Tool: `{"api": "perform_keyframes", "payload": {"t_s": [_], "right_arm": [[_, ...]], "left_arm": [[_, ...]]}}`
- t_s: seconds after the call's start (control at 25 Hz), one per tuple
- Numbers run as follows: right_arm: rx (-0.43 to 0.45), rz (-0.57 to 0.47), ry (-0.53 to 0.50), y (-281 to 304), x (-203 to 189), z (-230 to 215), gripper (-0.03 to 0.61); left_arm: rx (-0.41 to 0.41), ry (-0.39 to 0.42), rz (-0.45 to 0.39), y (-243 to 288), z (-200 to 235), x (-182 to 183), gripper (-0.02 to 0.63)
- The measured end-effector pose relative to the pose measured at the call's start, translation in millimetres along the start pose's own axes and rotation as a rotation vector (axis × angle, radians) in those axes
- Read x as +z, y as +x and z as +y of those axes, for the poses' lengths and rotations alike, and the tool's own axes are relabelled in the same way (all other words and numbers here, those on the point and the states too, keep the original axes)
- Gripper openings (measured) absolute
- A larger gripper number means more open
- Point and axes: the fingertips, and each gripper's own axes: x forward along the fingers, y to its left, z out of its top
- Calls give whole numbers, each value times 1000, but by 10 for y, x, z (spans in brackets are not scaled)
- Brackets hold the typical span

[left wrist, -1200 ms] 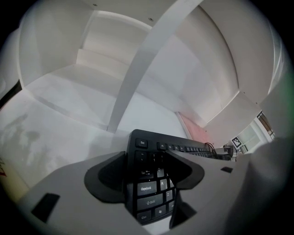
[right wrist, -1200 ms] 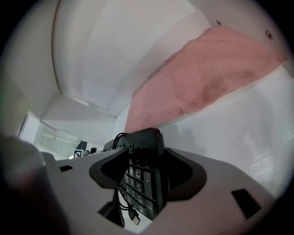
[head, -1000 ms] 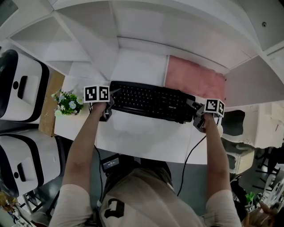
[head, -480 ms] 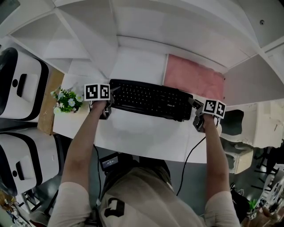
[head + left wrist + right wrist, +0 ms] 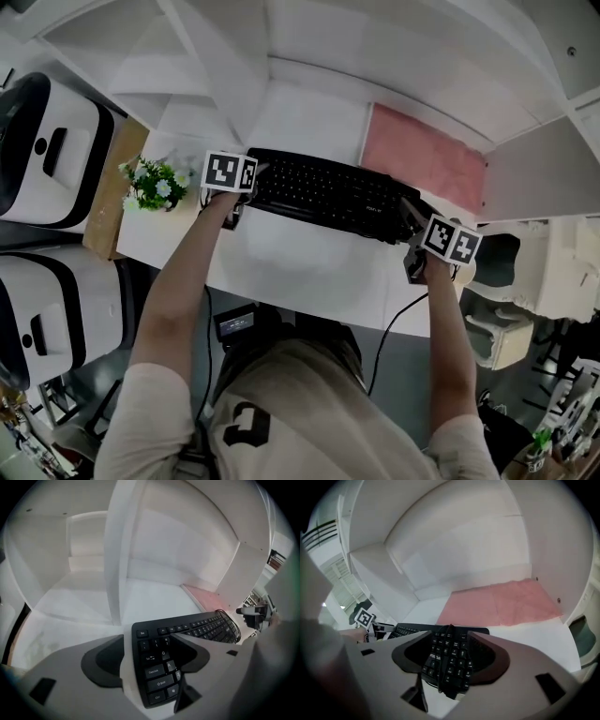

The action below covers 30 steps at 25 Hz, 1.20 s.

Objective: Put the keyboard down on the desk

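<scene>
Evidently, left gripper (image 5: pixel 152 656) and right gripper (image 5: pixel 447 663) fingers clamp the keyboard (image 5: pixel 328 192) by its ends; releasing one early could slam it onto the desk (image 5: pixel 309 277).

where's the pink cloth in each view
Head view: pink cloth upper right, behind the keyboard's right end.
Left gripper view: thin pink strip right of centre, past the keyboard.
Right gripper view: centre right, beyond the keyboard.
Shared landmark: the black keyboard.
</scene>
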Motion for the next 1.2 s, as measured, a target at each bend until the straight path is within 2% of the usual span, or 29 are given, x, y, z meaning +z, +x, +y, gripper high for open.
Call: {"api": "perform_keyframes", "payload": {"t_s": [0.12,0.2,0.28,0.4,0.48,0.52,0.6,0.64,0.68,0.72,0.96,1.2], "right_arm": [[68,-39,-13,-61,29,312,227],[120,-56,-18,-96,41,513,174],[165,-66,-29,-133,52,629,107],[225,-73,-38,-179,49,781,40],[269,-66,-32,-204,20,926,26],[291,-63,-32,-219,0,999,25],[329,-63,-33,-261,-41,1155,25],[344,-66,-31,-289,-53,1246,25],[358,-70,-31,-317,-62,1340,25],[370,-73,-33,-342,-75,1428,25],[448,-93,-75,-543,-165,1962,25],[486,-149,-99,-839,-211,2351,25]], "left_arm": [[10,10,-39,-161,66,22,302],[-9,3,-81,-323,63,44,302],[-53,-5,-127,-459,-52,72,302],[-150,-25,-182,-693,-272,71,300],[-206,-37,-220,-903,-374,57,289],[-233,-40,-244,-1014,-427,58,259],[-289,-44,-302,-1242,-540,63,161],[-314,-48,-330,-1350,-592,62,84],[-334,-49,-350,-1445,-640,51,36],[-348,-47,-359,-1522,-685,31,17],[-368,17,-376,-1841,-883,-153,14],[-417,27,-412,-2123,-1045,-244,14]]}}
